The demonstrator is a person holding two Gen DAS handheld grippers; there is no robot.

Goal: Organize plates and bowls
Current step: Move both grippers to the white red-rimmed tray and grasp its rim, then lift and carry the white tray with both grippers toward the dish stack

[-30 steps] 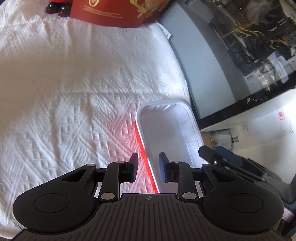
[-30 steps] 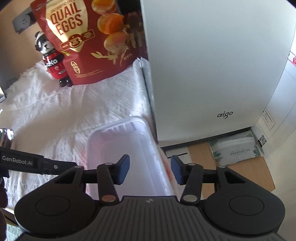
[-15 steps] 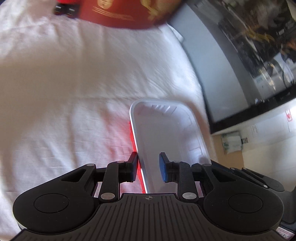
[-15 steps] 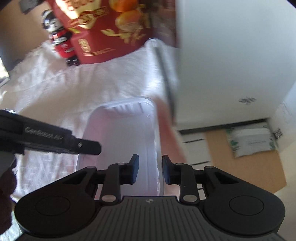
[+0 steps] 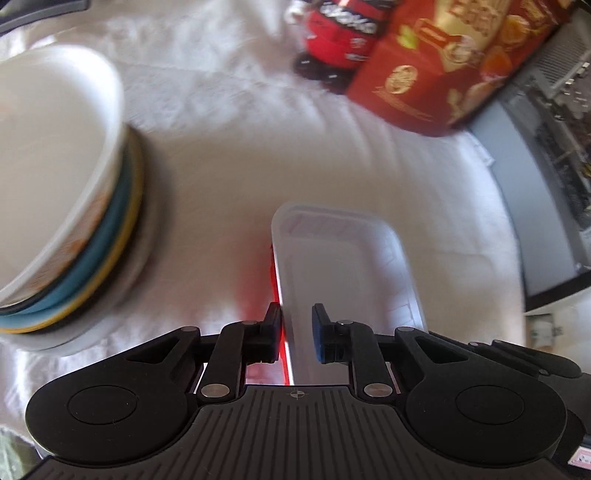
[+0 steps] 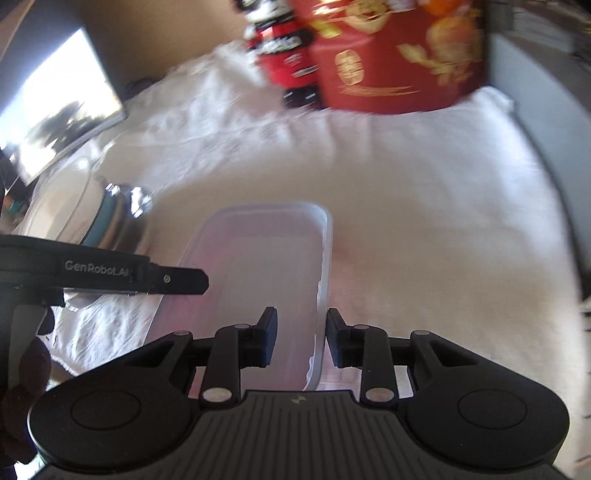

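**Rectangular dish carried between two grippers**

A white rectangular dish [image 5: 347, 266] is seen at the lower centre of both wrist views, above the white cloth [image 5: 229, 155]. Its left long rim is straddled by the left gripper [image 5: 296, 334], whose fingers are narrowed around the wall; contact on the inner side cannot be made out. The opposite rim [image 6: 322, 288] is straddled by the right gripper [image 6: 302, 341], whose fingers stand slightly wider apart, with a gap visible beside the wall, so a firm hold cannot be confirmed there.

The stack of bowls and plates [image 5: 70, 206] is found at the left of the left view, topped by a white bowl. A red snack bag [image 5: 454, 62] and a red figurine [image 5: 340, 33] are seen at the upper right.

The step in hand is judged to be the transport of the dish. A level, matched motion of both grippers would be called for next, probably toward the stack, so that neither rim slips.
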